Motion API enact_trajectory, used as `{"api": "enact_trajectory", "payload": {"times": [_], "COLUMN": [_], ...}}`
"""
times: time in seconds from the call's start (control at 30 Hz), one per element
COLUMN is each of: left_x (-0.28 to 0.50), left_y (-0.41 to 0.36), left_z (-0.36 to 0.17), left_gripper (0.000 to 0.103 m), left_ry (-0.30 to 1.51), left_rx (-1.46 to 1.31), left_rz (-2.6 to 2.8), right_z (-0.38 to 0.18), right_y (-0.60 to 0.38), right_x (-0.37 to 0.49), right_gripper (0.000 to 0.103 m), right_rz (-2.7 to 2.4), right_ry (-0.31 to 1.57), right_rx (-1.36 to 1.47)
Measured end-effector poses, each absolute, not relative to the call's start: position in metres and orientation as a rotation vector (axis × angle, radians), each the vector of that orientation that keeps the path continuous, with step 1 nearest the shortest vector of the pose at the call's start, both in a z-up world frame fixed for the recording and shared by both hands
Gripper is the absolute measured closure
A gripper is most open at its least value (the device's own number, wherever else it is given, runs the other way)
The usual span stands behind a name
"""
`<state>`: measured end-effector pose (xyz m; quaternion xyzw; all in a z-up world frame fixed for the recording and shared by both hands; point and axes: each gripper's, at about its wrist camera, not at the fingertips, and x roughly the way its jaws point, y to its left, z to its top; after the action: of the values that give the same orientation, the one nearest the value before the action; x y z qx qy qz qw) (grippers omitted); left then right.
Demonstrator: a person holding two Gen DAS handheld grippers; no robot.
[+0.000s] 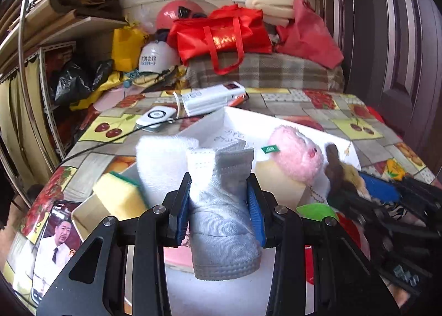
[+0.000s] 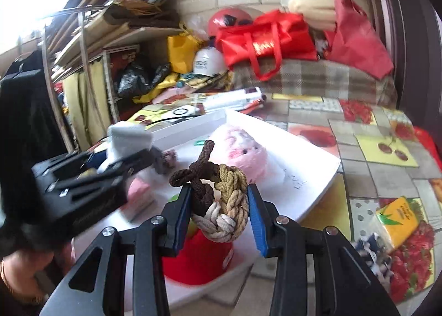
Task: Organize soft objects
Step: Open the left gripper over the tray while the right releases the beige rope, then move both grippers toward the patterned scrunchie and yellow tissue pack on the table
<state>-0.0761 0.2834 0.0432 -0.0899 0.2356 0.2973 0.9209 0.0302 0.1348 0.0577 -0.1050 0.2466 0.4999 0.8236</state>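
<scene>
- While your left gripper hangs above the near part of the white tray, its blue pads pinch a grey sock, which stands upright between them with its cuff hanging below.
- Your right gripper sits just right of the left one, over the tray's near right part, and clamps a braided rope knot in brown, tan and cream; one brown loop sticks up above the pads.
- In the right wrist view the left gripper shows side-on at the tray's left, blurred.
- Counted in or over the tray: one grey sock, one white folded cloth just behind it, one rope knot, one pink plush at mid-tray, one cream foam block touching the plush's near side, and one yellow-green sponge at the tray's left edge.
- A red thing lies under the knot at the tray's near edge; you cannot tell what it is.
- Off the tray on the fruit-print tablecloth: one phone at near left, one white power bank behind, one yellow tissue pack at right.
</scene>
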Motion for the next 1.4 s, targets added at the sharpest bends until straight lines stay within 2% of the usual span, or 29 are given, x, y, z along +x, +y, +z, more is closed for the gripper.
{"api": "enact_trajectory", "payload": {"times": [0.27,0.3,0.33,0.37,0.4,0.43,0.47,0.53,0.6,0.97,1.23,1.3,1.4], "left_x": [-0.065,-0.065,-0.065,-0.066,-0.067,-0.069,-0.073,-0.077,-0.081,-0.092,-0.103,-0.106,-0.112], "left_y": [0.286,0.286,0.286,0.285,0.286,0.287,0.288,0.291,0.292,0.287,0.283,0.279,0.27], "left_z": [0.04,0.04,0.04,0.04,0.04,0.041,0.042,0.043,0.044,0.049,0.053,0.054,0.057], "left_gripper": [0.066,0.066,0.064,0.063,0.061,0.053,0.032,0.009,0.0,0.0,0.0,0.0,0.0], "left_ry": [0.53,0.528,0.527,0.523,0.519,0.511,0.498,0.481,0.466,0.41,0.345,0.319,0.273], "left_rx": [-0.179,-0.178,-0.176,-0.174,-0.176,-0.182,-0.192,-0.209,-0.218,-0.203,-0.211,-0.199,-0.166], "left_rz": [0.626,0.633,0.641,0.653,0.668,0.681,0.695,0.72,0.735,0.746,0.741,0.734,0.727], "right_z": [0.051,0.05,0.049,0.049,0.049,0.049,0.048,0.048,0.048,0.06,0.082,0.083,0.078], "right_y": [0.166,0.169,0.171,0.17,0.169,0.167,0.165,0.158,0.153,0.144,0.092,0.082,0.079], "right_x": [0.05,0.049,0.049,0.049,0.05,0.053,0.057,0.064,0.069,0.056,0.017,0.009,0.012], "right_gripper": [0.062,0.058,0.048,0.045,0.036,0.026,0.023,0.022,0.018,0.018,0.017,0.016,0.016], "right_rz": [1.004,1.003,1.004,0.992,0.978,0.964,0.958,0.949,0.949,0.914,0.949,0.976,0.919], "right_ry": [0.585,0.593,0.596,0.594,0.596,0.606,0.616,0.639,0.649,0.53,0.224,0.217,0.315], "right_rx": [-0.256,-0.274,-0.287,-0.292,-0.288,-0.271,-0.254,-0.203,-0.163,-0.146,0.002,-0.011,-0.067]}}
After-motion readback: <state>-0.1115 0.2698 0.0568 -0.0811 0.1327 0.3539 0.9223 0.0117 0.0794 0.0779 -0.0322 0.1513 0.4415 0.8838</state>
